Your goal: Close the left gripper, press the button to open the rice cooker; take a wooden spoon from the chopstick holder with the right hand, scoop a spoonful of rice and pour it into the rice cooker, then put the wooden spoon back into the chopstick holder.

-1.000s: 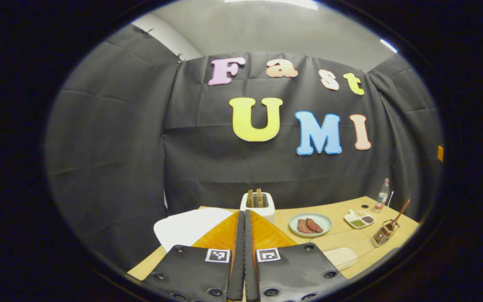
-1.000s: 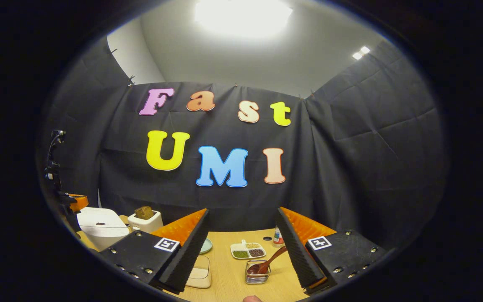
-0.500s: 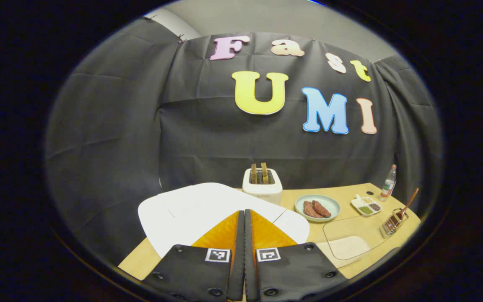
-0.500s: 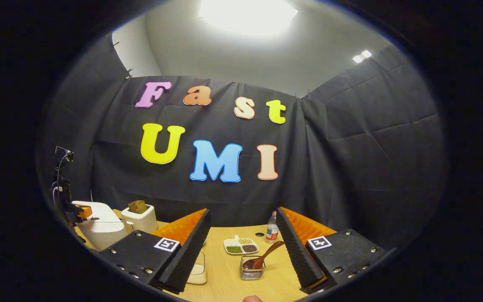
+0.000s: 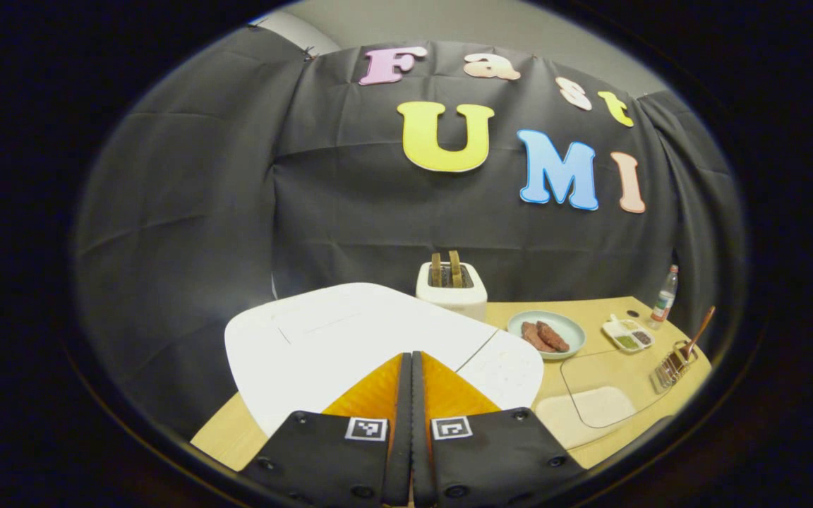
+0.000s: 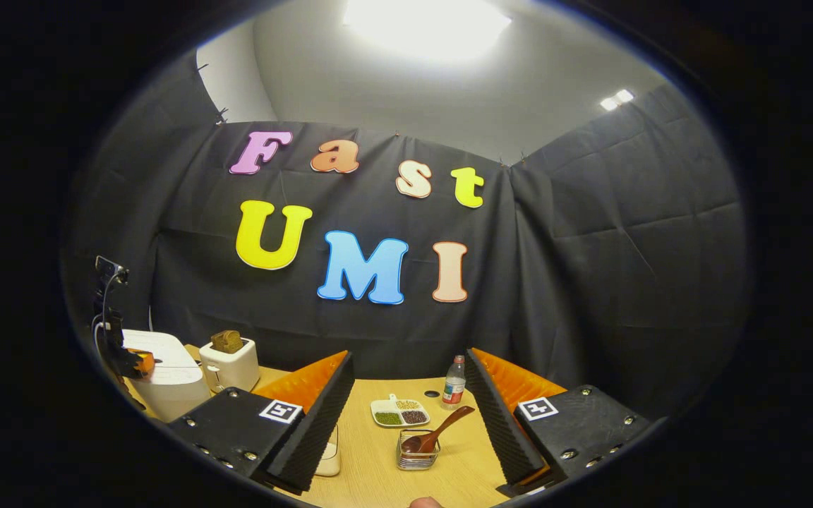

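- My left gripper (image 5: pixel 411 367), fingers together, sits over the rice cooker (image 5: pixel 350 339) lid; lid looms larger than before.
- My right gripper (image 6: pixel 410 395) gapes; wooden spoon (image 6: pixel 438 436) at 6 o'clock, bare table (image 6: pixel 378 466) around the chopstick holder (image 6: pixel 417 458).

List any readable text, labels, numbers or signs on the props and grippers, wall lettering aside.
No words or numbers can be read.
Bottle label: too small to read.
Rice cooker lid: faint marks, too blurred to read.
Left gripper coded tags: square black-and-white patterns, not text.
Right gripper coded tags: square patterns of the same kind, no text.
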The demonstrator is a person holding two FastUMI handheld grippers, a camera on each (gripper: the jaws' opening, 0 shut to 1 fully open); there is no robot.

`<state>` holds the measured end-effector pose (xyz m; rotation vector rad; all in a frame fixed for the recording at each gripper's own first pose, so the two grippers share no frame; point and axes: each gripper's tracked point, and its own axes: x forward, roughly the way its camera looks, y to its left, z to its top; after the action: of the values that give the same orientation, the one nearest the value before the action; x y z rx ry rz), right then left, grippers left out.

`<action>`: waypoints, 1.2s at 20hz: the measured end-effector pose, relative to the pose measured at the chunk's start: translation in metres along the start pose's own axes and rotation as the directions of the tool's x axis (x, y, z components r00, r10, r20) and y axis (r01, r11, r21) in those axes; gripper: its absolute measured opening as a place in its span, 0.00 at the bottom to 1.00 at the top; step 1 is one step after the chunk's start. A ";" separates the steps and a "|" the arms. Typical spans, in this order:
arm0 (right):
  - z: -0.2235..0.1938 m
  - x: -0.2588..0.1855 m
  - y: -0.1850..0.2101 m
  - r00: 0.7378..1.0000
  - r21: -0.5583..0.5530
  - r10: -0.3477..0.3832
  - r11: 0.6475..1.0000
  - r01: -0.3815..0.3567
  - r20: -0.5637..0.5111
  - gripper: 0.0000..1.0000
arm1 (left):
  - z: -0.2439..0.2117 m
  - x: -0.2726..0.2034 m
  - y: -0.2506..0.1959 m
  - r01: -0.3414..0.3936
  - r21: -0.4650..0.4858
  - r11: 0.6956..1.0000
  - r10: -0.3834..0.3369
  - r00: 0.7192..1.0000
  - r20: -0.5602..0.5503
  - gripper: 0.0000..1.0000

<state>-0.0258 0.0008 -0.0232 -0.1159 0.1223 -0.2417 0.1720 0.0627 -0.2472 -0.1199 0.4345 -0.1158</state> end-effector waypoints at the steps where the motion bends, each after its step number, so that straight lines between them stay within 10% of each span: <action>1: 0.001 0.001 0.000 1.000 0.002 0.002 1.000 -0.002 0.002 0.95 | -0.001 0.001 0.000 -0.002 -0.011 1.000 0.002 1.000 -0.007 0.07; 24: 0.003 0.040 -0.061 0.997 0.067 0.066 0.995 -0.070 0.050 0.95 | 0.136 -0.079 -0.018 -0.177 0.042 0.983 0.159 0.949 0.271 0.09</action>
<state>-0.0008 -0.0676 -0.0165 -0.0489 0.0703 -0.1749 0.1575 0.0686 -0.0895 -0.0321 0.1695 0.0540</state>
